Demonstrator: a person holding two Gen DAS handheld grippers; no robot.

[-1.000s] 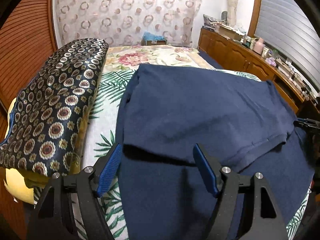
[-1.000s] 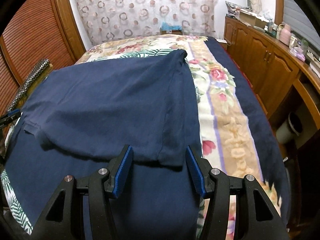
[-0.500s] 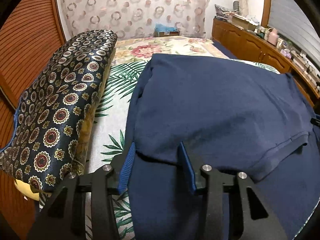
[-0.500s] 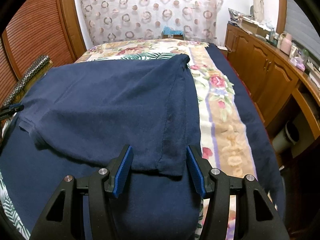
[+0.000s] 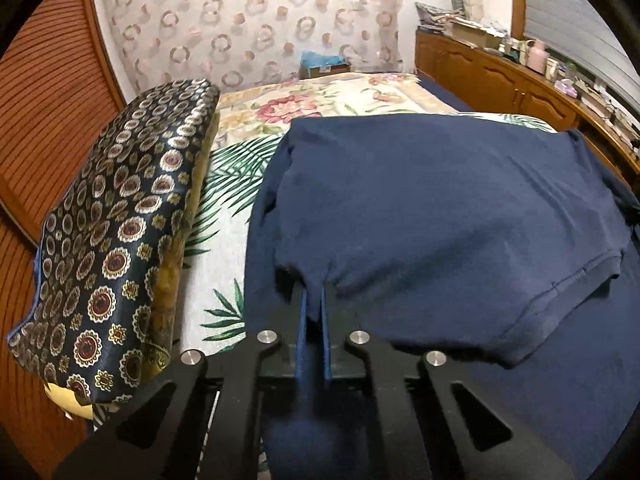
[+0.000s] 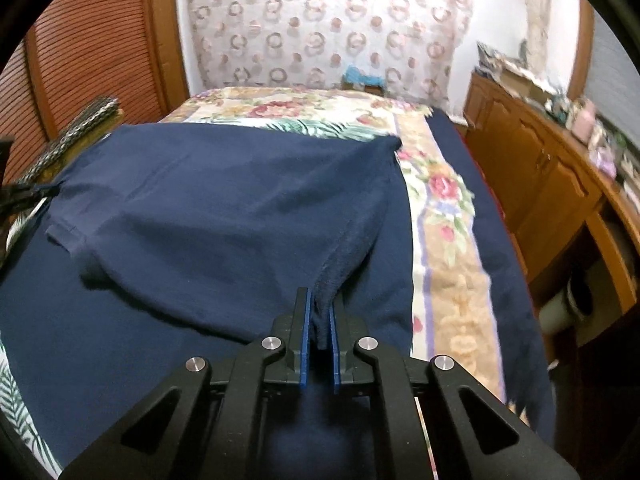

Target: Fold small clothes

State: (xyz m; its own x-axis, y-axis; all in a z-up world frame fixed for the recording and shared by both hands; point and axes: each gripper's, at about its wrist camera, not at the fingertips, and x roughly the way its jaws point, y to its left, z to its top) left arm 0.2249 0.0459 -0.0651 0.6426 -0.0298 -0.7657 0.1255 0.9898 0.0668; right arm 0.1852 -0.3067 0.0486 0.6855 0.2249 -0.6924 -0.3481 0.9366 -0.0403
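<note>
A navy blue shirt lies spread on the bed, its far part folded back over the near part. In the left wrist view my left gripper is shut on the near left corner of the folded layer, which puckers between the blue pads. The right wrist view shows the same shirt, and my right gripper is shut on the near right corner of the folded layer, bunched between its pads. A hemmed sleeve edge lies on the lower layer. The other gripper's dark tip shows at the left edge.
A patterned dark cushion lies on the bed's left side, over a yellow one. The floral bedspread runs along the right. Wooden cabinets with clutter on top stand right of the bed. A wooden slatted wall is at the left.
Both grippers have gone from open to shut, each pinching a near corner of the folded shirt layer. The fabric now bunches between the pads. Both views have tilted slightly.
</note>
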